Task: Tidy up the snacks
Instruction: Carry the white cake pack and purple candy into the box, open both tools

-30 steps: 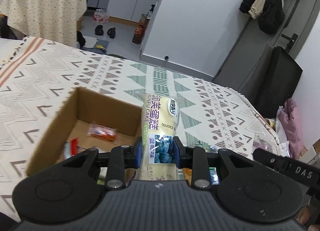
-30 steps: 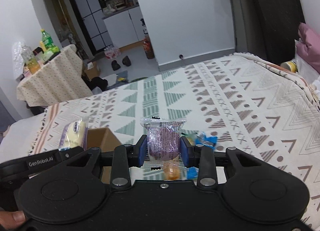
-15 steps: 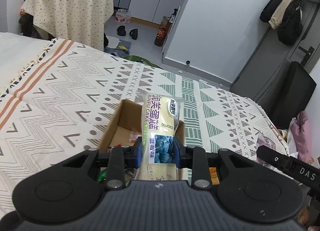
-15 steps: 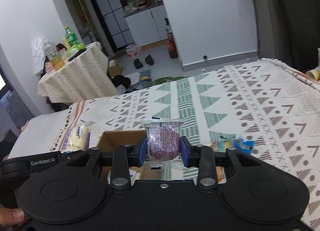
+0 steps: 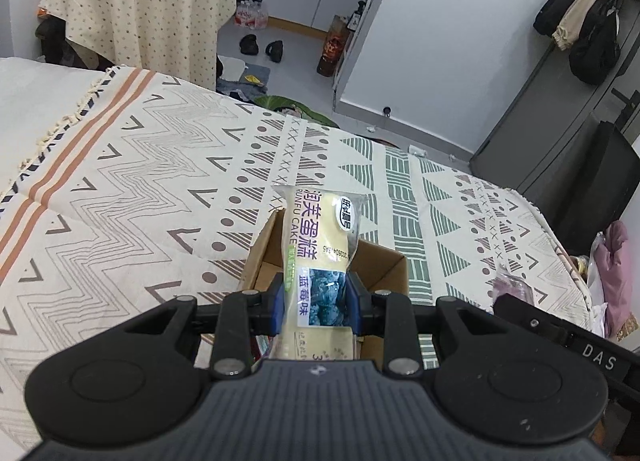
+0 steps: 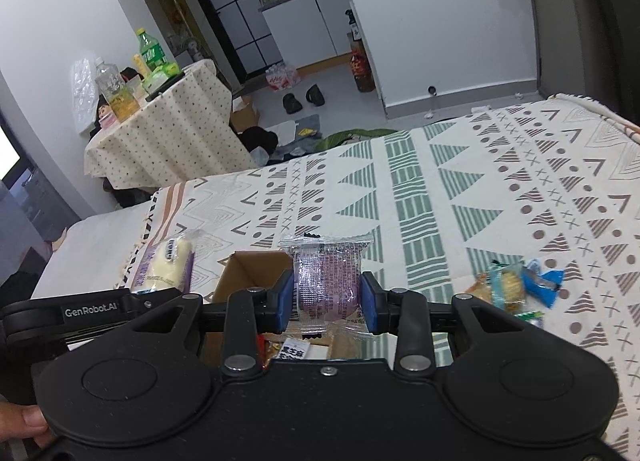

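Cardboard box point(image 5: 384, 265), two gripped snacks point(image 5: 318, 257)

The box point(image 5: 394, 261) sits open-topped on the patterned cloth point(image 5: 152, 197), its mouth unobstructed from above apart from the two held packets: the cake point(image 5: 316, 261) stands upright over its near left part, the purple packet point(image 6: 328, 281) over its near edge. Packets already lie on the box floor, seen low between the fingers in the right view. Left of the box and far beyond it the cloth lies bare and flat, wide room to pass. Right of the box a cluster of loose snacks point(image 6: 516, 285) lies on the cloth. In the right view the left gripper point(image 6: 92, 313) crowds the box's left side.
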A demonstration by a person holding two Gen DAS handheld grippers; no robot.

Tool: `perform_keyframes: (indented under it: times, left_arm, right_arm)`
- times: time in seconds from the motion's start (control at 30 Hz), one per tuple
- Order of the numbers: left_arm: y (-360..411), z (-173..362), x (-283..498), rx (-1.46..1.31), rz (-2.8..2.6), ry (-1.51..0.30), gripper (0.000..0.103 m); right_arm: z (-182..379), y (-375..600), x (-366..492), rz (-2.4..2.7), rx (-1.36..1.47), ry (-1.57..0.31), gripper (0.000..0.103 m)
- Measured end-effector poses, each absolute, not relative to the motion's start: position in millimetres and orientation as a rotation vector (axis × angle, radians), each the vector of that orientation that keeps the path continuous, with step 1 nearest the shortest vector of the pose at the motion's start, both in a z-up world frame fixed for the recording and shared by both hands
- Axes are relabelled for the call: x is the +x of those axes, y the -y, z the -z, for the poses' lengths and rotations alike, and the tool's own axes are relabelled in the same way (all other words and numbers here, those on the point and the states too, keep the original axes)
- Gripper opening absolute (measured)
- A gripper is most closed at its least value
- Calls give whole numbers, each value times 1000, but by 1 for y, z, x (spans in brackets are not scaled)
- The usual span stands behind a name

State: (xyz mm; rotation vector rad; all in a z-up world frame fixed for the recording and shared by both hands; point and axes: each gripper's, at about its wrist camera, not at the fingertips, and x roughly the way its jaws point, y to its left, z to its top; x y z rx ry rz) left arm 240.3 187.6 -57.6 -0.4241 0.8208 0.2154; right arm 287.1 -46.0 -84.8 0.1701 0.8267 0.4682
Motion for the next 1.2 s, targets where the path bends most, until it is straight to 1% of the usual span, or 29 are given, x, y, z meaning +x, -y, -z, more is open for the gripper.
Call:
perform_keyframes:
  times: [0.5,0.73,0.8,0.9,0.93,1.0,1.07,1.17,1.2]
  left_arm:
    - [-213,106,287,-447,-184,-983,30]
    - [-221,120,307,-417,-181,-1030,30]
    - [-223,120,310,-413,-183,-1029,30]
    - [-222,118,314,-400,-167,-1041,32]
    - [-221,117,315,-393,-165,-1045,33]
    - [-218,114,316,-377,-163,-1049,36]
    - [-217,110,318,-373,-165,-1046,47]
    - [-214,107,319,-375,-174,-1041,58]
    - [-212,105,319,-375,-174,-1041,60]
  right_arm:
    - [114,-1,329,-488,144,-938,34]
    - [134,-17,343,-492,137,-983,34]
    - [139,-20,347,-498,126,-1000,35]
    - [141,-21,350,-497,113,-998,42]
    - [141,-20,351,-499,118,-999,45]
    - [140,-16,352,-497,142,-1007,45]
    - [139,-12,353,-490,154,-1012,45]
    - [136,-4,353,-487,165,-1010,46]
    - [134,-1,353,-485,164,-1007,47]
